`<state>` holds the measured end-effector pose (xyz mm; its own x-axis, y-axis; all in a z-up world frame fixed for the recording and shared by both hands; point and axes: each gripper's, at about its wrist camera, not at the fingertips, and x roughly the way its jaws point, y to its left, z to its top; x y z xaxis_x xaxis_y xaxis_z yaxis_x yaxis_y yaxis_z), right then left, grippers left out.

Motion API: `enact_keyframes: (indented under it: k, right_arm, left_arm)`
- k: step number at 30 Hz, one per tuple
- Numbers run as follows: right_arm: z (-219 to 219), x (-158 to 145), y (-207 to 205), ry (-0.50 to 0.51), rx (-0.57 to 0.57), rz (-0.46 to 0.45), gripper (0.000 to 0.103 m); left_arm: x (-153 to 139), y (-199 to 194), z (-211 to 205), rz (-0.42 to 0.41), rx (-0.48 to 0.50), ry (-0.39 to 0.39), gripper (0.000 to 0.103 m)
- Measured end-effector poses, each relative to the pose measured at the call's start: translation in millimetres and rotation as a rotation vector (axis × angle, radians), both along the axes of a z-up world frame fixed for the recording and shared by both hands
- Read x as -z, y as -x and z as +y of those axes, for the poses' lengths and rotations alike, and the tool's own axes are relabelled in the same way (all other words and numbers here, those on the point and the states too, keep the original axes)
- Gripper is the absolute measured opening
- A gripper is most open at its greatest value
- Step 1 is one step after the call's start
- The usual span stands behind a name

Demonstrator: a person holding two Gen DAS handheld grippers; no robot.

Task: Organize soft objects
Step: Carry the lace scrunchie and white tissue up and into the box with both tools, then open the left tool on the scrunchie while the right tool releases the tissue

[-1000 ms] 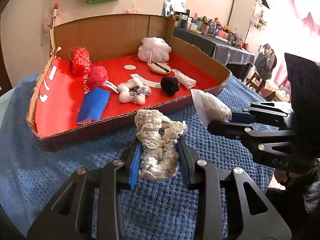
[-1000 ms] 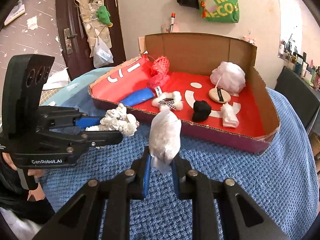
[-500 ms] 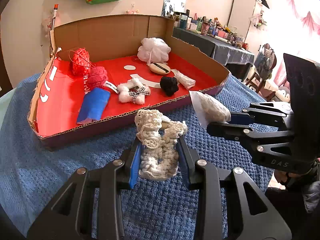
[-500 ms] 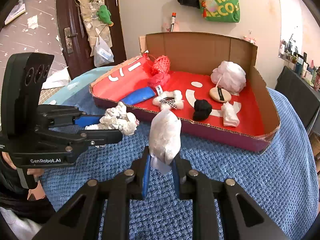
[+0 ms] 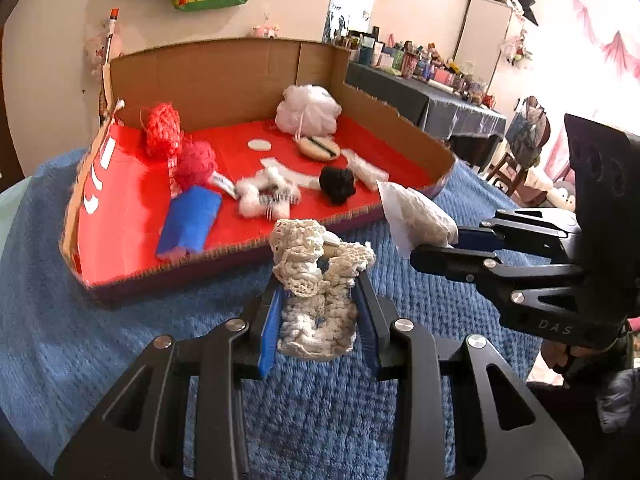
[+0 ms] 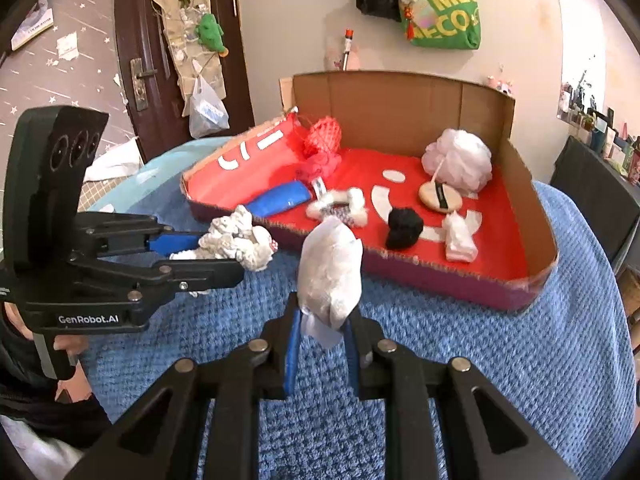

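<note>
While both my hands hover over the blue towel (image 5: pixel 80 340), my left gripper (image 5: pixel 318 312) clamps a lace bundle (image 5: pixel 316 288) and my right gripper (image 6: pixel 322 332) pinches a white pouch (image 6: pixel 330 268), both just before the box (image 6: pixel 400 268).
</note>
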<state>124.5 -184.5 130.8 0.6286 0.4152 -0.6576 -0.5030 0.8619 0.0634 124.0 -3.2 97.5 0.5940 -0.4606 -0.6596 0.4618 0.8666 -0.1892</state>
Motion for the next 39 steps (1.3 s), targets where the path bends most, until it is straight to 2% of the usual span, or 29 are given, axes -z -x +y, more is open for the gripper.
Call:
enact_keyframes:
  k: [4, 8, 10, 15, 17, 19, 21, 26, 30, 39]
  right_arm:
    - [0.9, -27.6, -23.7, -0.022, -0.016, -0.031, 0.022]
    - [5.6, -49.5, -79.2, -0.026, -0.013, -0.009, 0.022]
    - [8.9, -52.9, -111.3, -0.016, 0.002, 0.024, 0.022]
    - [15.9, -47.0, -186.0, 0.009, 0.047, 0.129, 0.025]
    - [17.5, -38.3, -215.4, -0.002, 0.046, 0.209, 0.025]
    - [19.8, -31.7, -233.2, 0.007, 0.052, 0.255, 0.025]
    - [24.0, -23.6, -249.6, 0.021, 0.055, 0.301, 0.025]
    - [28.3, -6.3, -277.2, 0.026, 0.08, 0.406, 0.025]
    - [30.4, 4.7, -287.2, 0.04, 0.1, 0.452, 0.025]
    - [35.2, 16.6, -290.5, 0.072, 0.121, 0.493, 0.026]
  left_arm:
    - [-22.3, -26.5, 0.0, -0.041, 0.023, 0.003, 0.032]
    - [-30.9, -75.9, -6.3, -0.026, 0.043, -0.039, 0.032]
    - [-29.2, -107.6, -10.3, 0.023, 0.061, -0.048, 0.032]
    - [-21.8, -157.8, -21.3, 0.07, 0.063, -0.116, 0.032]
    - [-15.7, -174.1, -27.1, 0.085, 0.068, -0.15, 0.032]
    - [-8.6, -187.0, -30.3, 0.099, 0.057, -0.18, 0.032]
    - [-1.7, -198.8, -31.1, 0.129, 0.058, -0.177, 0.032]
    - [10.1, -215.4, -29.4, 0.167, 0.046, -0.176, 0.032]
    - [15.8, -222.4, -29.1, 0.189, 0.039, -0.178, 0.032]
    - [25.7, -235.1, -37.6, 0.222, 0.032, -0.196, 0.032]
